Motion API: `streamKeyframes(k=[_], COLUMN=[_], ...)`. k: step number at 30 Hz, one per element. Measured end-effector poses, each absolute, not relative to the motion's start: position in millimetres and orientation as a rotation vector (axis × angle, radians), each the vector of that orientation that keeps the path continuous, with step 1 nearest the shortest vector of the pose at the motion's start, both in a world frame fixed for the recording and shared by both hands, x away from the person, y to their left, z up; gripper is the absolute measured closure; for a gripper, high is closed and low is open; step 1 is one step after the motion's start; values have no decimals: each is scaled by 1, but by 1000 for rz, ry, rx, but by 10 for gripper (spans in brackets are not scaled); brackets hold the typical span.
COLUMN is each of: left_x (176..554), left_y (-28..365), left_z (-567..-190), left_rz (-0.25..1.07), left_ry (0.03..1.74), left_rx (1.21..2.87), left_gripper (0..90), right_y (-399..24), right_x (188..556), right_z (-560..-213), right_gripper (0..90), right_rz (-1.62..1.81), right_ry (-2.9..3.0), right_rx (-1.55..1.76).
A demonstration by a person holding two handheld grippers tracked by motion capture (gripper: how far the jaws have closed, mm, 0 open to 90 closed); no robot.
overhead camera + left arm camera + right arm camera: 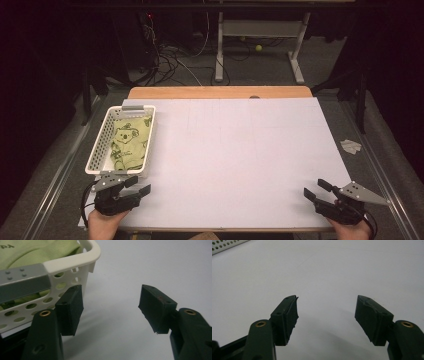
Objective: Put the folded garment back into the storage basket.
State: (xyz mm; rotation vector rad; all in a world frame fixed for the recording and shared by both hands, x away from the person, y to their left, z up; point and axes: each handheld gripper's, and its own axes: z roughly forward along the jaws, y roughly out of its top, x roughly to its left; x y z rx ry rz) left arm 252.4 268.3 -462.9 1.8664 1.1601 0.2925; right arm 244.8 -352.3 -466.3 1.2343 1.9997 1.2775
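At near-left table corner: my left gripper [136, 186] by basket [98, 145], jaws apart, empty. Right gripper [317, 189] likewise. Green cloth [131, 141] looks soft, light; I'd pinch raised fold.

a perforated basket [98, 150] stood at the left edge of the table [240, 160], with a folded cloth [131, 141] lying inside it. the left gripper [139, 185] sat just before the basket's near end, at the table's near left corner. the right gripper [316, 189] lay well apart, at the near right corner.
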Motion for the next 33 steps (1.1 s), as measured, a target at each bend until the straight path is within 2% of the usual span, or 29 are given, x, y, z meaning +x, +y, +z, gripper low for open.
streamKeyframes(k=[33], left_x=[243], left_y=[299], left_z=[-468], left_rz=[343], left_ry=[1287], left_rx=[1696], left_gripper=[332], right_y=[-361], right_x=[237], right_z=[-464], right_gripper=[348], right_rz=[1302], right_ry=[1938], right_rx=[1255])
